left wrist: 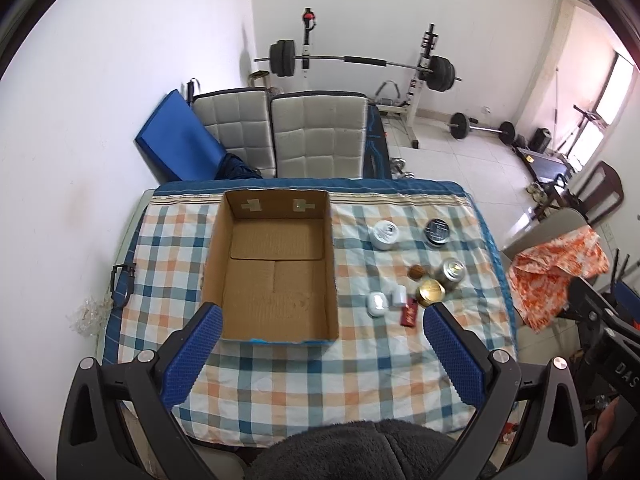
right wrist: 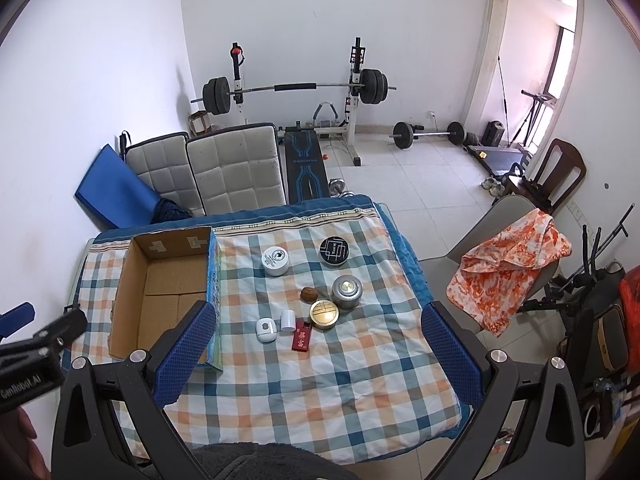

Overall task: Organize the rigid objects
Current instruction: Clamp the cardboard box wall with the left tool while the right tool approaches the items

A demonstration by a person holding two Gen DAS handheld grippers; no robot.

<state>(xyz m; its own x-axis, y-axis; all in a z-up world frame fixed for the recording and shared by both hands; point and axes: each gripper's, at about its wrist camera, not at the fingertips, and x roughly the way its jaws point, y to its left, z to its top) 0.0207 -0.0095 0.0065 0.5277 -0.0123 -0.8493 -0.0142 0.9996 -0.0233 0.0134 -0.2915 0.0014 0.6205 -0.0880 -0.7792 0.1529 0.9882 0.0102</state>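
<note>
Both tongs — left (left wrist: pixel 322 330) and right (right wrist: pixel 314 330) — hang released; right should first take the flat red rectangular case (right wrist: pixel 302 335) at twelve o'clock, then the empty brown cardboard box (right wrist: pixel 160 292) at ten.

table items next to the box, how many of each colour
white: 3 (round jar, small gadget, small cylinder)
black: 1 (round tin)
silver: 1 (tin)
gold: 1 (tin)
brown: 1 (walnut)
red: 1 (flat pack)
total: 8
</note>
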